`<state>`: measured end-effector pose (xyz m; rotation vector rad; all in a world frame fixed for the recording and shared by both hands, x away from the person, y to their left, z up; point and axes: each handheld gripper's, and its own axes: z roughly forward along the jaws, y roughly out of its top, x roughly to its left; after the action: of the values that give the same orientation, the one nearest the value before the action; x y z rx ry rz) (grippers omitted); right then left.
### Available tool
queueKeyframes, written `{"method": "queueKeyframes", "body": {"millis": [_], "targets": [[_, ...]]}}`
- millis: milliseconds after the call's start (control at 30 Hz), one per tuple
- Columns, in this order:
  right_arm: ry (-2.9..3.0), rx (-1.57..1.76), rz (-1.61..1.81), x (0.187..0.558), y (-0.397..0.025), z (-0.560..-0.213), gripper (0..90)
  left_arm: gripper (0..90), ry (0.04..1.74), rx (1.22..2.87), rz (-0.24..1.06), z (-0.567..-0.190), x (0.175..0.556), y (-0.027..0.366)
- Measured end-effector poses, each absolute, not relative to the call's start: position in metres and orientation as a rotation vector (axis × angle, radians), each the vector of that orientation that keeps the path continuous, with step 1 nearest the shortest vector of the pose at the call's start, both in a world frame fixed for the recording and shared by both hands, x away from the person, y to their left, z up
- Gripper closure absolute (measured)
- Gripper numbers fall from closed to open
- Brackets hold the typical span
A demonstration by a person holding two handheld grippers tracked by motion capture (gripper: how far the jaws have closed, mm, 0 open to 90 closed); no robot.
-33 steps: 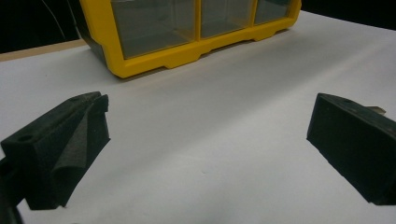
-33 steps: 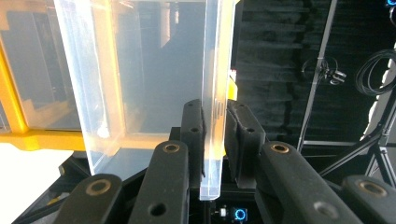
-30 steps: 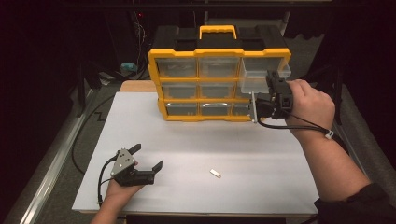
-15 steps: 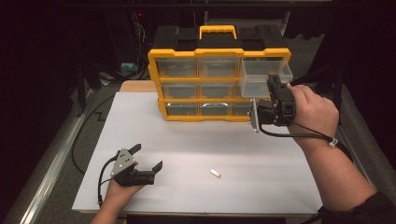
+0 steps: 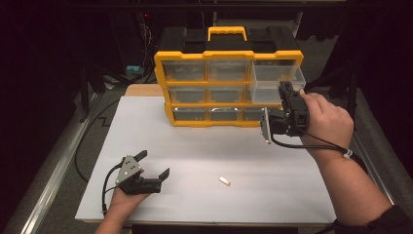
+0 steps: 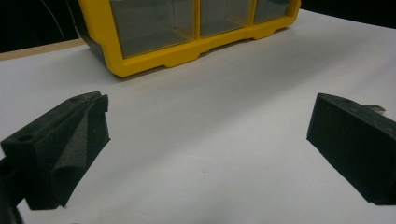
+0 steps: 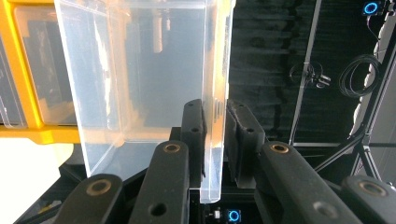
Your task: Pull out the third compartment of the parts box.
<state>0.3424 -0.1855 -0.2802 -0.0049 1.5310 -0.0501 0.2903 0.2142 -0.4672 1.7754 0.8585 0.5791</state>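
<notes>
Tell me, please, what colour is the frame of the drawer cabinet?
Yellow: the cabinet frame shows best in the high view.

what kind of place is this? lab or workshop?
Probably a lab recording bench: a white table in a dark room, cables and stands behind, hand-held grippers. The right gripper pulls a clear drawer from a yellow parts cabinet.

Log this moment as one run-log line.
right gripper: shut on clear drawer front, drawer part out of yellow organizer | left gripper: open, idle on table

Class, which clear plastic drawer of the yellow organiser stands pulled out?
The top-right clear drawer: it juts forward, clamped by the right gripper; the others sit flush.
</notes>
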Motion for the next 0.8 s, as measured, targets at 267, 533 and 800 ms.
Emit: {"method": "queueKeyframes", "body": {"millis": [267,533,800], "targets": [[1.527,0.005,-0.042,0.3413,-0.1864,-0.2835,79.6,0.2,0.858,1.772,0.58,-0.4672,0.2901,0.2138],[1.52,0.001,-0.042,0.3396,-0.1855,-0.2881,79.4,0.2,0.857,1.773,0.579,-0.4673,0.29,0.2135],[1.511,0.001,-0.041,0.341,-0.1852,-0.2889,79.4,0.2,0.856,1.775,0.579,-0.467,0.2898,0.2135]]}}
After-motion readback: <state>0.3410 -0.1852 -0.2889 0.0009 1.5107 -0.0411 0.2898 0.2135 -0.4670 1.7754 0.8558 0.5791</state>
